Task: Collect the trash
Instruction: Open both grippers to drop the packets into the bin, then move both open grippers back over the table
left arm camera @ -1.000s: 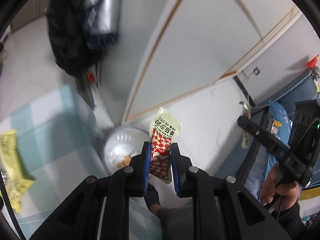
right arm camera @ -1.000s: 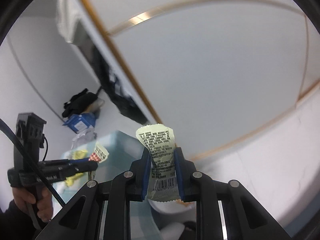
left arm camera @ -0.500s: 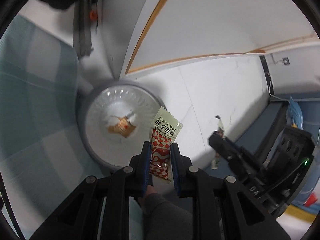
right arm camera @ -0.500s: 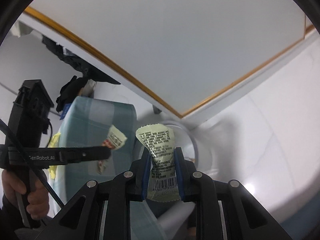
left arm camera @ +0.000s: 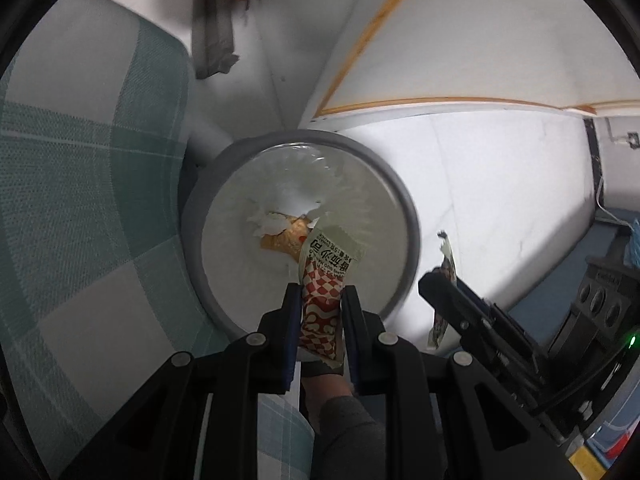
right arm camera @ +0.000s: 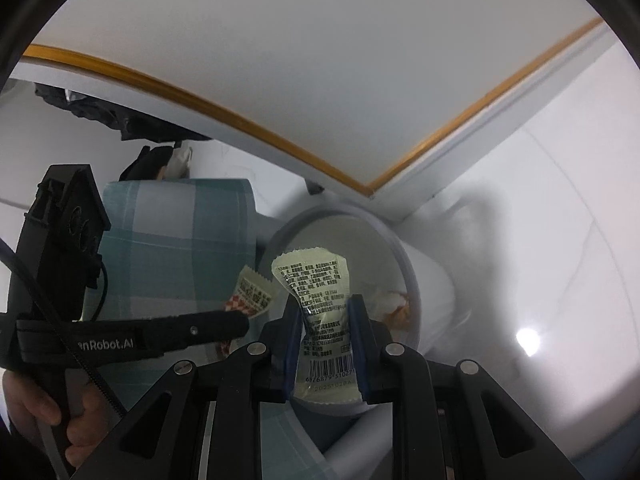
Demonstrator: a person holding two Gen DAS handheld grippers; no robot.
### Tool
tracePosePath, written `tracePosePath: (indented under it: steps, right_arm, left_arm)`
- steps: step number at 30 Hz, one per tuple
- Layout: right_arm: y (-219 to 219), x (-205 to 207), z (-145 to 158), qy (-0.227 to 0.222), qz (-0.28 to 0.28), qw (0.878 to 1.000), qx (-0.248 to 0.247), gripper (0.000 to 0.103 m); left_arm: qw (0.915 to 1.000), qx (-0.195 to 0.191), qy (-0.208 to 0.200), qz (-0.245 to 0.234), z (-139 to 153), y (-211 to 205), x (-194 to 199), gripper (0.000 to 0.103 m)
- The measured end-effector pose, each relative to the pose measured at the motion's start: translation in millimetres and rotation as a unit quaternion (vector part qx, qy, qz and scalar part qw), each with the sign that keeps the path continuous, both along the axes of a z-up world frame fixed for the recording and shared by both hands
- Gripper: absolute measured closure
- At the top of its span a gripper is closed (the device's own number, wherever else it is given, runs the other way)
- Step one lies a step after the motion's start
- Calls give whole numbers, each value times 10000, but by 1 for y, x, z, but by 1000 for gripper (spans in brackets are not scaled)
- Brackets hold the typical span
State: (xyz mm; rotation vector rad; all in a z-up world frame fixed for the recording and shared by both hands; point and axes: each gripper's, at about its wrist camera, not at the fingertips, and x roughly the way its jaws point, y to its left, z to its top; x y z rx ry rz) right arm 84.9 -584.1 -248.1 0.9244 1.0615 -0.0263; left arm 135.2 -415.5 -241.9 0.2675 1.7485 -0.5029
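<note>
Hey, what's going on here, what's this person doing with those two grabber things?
A person is collecting trash with a gripper in each hand. The left gripper is shut on a red-checked wrapper, held over the lined trash bin. The right gripper grips a pale green wrapper at the bin's edge. Neither is dropped yet.

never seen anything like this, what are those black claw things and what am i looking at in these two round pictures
There is no robot here: a person holds a black two-finger gripper in each hand. Each round picture comes from a fisheye camera on one gripper, looking along its fingers. In the left one, the left gripper is shut on a red-and-white checked snack wrapper, above a round grey trash bin with a clear liner that already holds some scraps. In the right one, the right gripper is shut on a pale green wrapper with a barcode, close to the same bin. Beside the bin is a surface covered in green-and-white checked cloth. Each camera also catches the other gripper.
</note>
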Motion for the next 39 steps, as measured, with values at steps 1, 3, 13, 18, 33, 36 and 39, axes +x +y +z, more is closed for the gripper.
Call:
tracePosePath:
  steps: [1, 3, 13, 18, 33, 36, 39]
  right_arm:
    - [1, 1, -3, 15, 3, 10000, 16, 81]
    - [2, 1, -10, 57, 28, 9999, 80, 81]
    - [8, 12, -26, 201, 266, 9993, 140, 78]
    - [12, 10, -27, 215, 416, 9988, 156, 69]
    - [2, -22, -2, 162, 244, 9996, 13, 49]
    - [2, -23, 12, 114, 344, 9991, -241, 47]
    - [1, -25, 30, 57, 362, 9983, -464, 45]
  left_arm:
    - [10000, -6, 67, 56, -2, 0, 1, 87]
    - [10000, 32, 40, 30, 0, -6, 1, 87]
    - [9996, 173, 181, 125, -16, -14, 8, 86]
    - [9993, 117, 243, 254, -15, -15, 10, 84]
    - [9972, 34, -617, -424, 25, -15, 3, 33]
    - [9951, -244, -829, -481, 45, -12, 1, 33]
    - [9920, -507, -1048, -481, 68, -6, 0, 33]
